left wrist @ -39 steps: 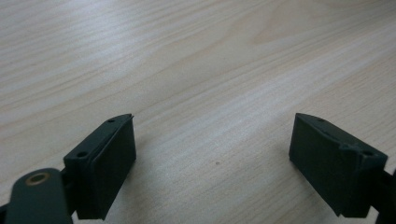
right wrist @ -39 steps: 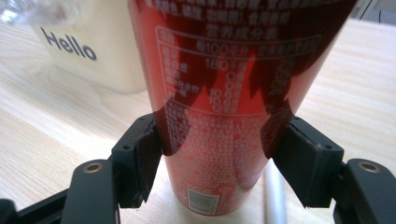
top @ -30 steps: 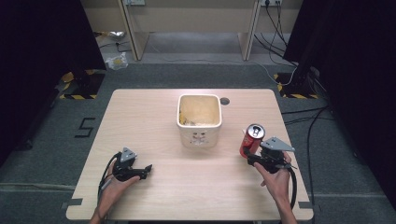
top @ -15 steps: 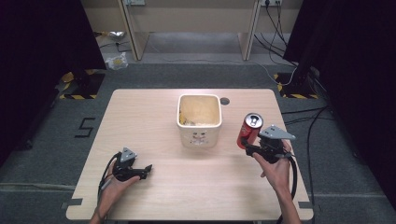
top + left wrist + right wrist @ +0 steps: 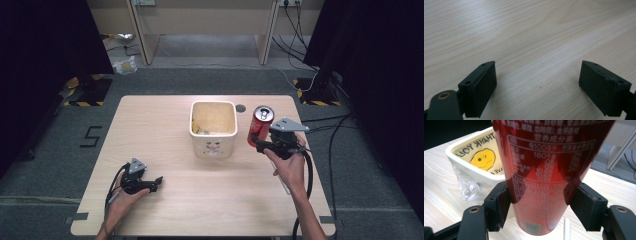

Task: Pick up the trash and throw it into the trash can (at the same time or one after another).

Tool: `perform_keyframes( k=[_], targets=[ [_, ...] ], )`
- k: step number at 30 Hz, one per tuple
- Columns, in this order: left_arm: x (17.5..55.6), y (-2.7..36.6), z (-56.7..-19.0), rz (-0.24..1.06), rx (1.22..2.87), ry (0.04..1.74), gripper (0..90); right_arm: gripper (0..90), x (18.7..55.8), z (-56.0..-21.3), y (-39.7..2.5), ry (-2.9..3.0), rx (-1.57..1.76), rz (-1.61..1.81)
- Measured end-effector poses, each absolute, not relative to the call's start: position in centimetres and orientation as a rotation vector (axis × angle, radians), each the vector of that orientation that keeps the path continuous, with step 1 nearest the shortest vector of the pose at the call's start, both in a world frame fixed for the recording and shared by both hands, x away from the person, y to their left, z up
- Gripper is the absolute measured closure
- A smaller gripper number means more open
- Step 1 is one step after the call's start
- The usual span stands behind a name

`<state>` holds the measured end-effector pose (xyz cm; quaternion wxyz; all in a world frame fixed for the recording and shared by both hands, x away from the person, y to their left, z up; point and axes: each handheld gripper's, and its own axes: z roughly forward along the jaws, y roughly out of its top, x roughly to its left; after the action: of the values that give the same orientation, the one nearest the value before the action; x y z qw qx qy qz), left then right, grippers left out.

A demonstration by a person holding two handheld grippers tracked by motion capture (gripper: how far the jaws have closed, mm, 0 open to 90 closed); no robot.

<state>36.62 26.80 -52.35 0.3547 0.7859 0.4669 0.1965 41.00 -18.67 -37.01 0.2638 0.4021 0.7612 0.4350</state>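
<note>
Red can point(image 5: 261, 125) now higher in clamping right gripper point(image 5: 260, 145), nearer lined bin point(image 5: 213, 145) (left gripper point(image 5: 537, 85) agape)

Between the matt black plastic jaws of the right gripper point(image 5: 541, 207) sits a red can point(image 5: 544, 170) of glossy metal, its smooth skin catching highlights. Just left of those jaws, the white bin point(image 5: 474, 167) looks like smooth plastic with a crinkled clear liner. Under the left gripper point(image 5: 537, 86), the table point(image 5: 529, 32) is pale, matt wood grain.
</note>
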Motion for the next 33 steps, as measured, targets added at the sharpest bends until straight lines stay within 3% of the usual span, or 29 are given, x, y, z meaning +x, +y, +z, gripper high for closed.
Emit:
perform_keyframes(
  k=[18,33],
  targets=[
    [36.6,26.8,-52.3,0.509,2.037,1.203,13.8,34.4,43.9,-33.8,-16.8,2.066,1.072,1.198],
    [36.6,26.8,-52.4,0.509,2.032,1.205,13.7,34.4,46.1,-33.1,-13.5,2.111,1.024,1.225]
  ],
)
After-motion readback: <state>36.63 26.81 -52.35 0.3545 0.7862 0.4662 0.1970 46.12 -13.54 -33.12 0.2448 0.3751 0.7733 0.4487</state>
